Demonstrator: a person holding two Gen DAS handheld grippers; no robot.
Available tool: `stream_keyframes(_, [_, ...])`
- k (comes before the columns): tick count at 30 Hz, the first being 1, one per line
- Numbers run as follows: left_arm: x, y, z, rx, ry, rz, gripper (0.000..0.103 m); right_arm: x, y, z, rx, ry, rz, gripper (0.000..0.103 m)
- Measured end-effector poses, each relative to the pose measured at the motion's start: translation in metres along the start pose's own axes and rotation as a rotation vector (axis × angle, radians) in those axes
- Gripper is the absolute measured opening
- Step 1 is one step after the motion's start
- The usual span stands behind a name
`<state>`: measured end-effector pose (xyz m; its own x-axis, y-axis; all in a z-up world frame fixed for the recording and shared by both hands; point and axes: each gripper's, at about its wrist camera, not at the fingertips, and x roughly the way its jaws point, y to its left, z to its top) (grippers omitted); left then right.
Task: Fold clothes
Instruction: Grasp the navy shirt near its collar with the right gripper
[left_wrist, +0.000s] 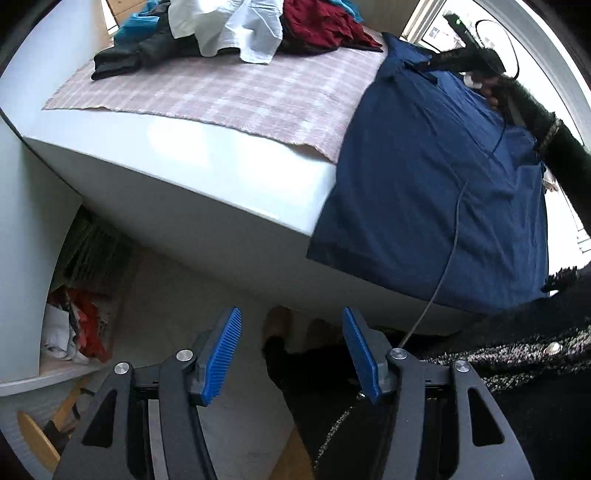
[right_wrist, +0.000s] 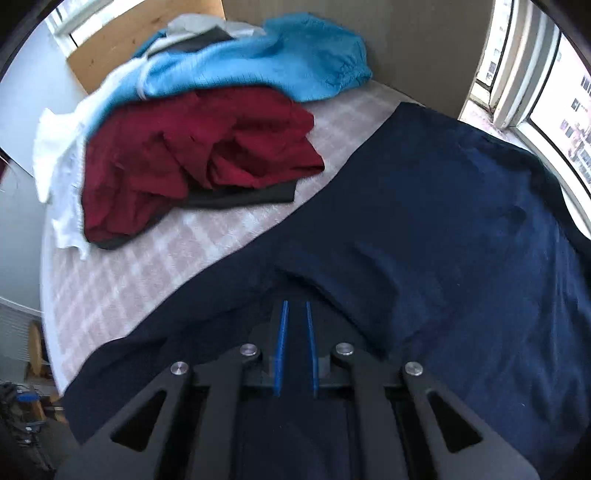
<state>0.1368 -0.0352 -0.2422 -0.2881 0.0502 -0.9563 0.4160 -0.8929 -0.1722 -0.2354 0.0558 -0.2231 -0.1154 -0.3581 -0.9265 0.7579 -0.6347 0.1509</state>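
Observation:
A navy blue shirt (left_wrist: 424, 184) lies spread on the right side of the white table (left_wrist: 184, 177), its lower part hanging over the front edge. My right gripper (right_wrist: 295, 304) is shut on a fold of this navy shirt (right_wrist: 443, 221), the cloth bunched up around its blue pads. In the left wrist view a person's black sleeve (left_wrist: 532, 110) holds that gripper at the shirt's far end. My left gripper (left_wrist: 291, 314) is open and holds nothing. It sits below the table's front edge, just left of the hanging shirt.
A pink plaid cloth (left_wrist: 221, 96) covers the tabletop. At the back is a pile of clothes: a dark red garment (right_wrist: 203, 147), a light blue one (right_wrist: 277, 59) and a white one (right_wrist: 55, 155). A shelf with laundry (left_wrist: 81, 332) is on the left, a window (right_wrist: 554, 92) on the right.

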Motion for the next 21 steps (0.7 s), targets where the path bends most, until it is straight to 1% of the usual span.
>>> stream_keyframes(2, [-0.001, 0.003, 0.006, -0.012, -0.004, 0.007, 0.055, 0.008, 0.004, 0.001, 0.0, -0.004, 0.001, 0.01])
stream_keyframes(4, [-0.001, 0.001, 0.011, -0.004, -0.009, 0.01, 0.055, 0.011, 0.008, 0.005, -0.01, -0.042, -0.03, 0.01])
stream_keyframes(7, [-0.001, -0.004, 0.017, 0.009, -0.013, 0.014, 0.055, 0.014, 0.011, 0.014, 0.022, -0.094, 0.026, 0.011])
stream_keyframes(11, [0.003, -0.011, 0.024, 0.036, -0.019, -0.009, 0.055, 0.022, 0.024, 0.03, -0.006, -0.128, 0.025, 0.011])
stream_keyframes(12, [0.006, -0.012, 0.025, 0.039, -0.017, -0.014, 0.055, 0.024, 0.026, 0.034, -0.005, -0.117, 0.032, 0.012])
stream_keyframes(14, [0.011, -0.014, 0.027, 0.045, -0.012, -0.025, 0.055, 0.021, 0.03, 0.035, -0.026, -0.091, 0.013, 0.011])
stream_keyframes(16, [0.015, -0.015, 0.029, 0.051, -0.009, -0.035, 0.055, 0.015, 0.029, 0.026, -0.015, -0.056, 0.042, 0.012])
stream_keyframes(18, [0.017, -0.015, 0.031, 0.053, -0.011, -0.041, 0.055, 0.01, 0.028, 0.019, -0.002, -0.055, 0.056, 0.012])
stream_keyframes(21, [0.021, -0.014, 0.034, 0.055, -0.014, -0.05, 0.055, 0.003, 0.028, 0.007, 0.018, -0.06, 0.073, 0.016])
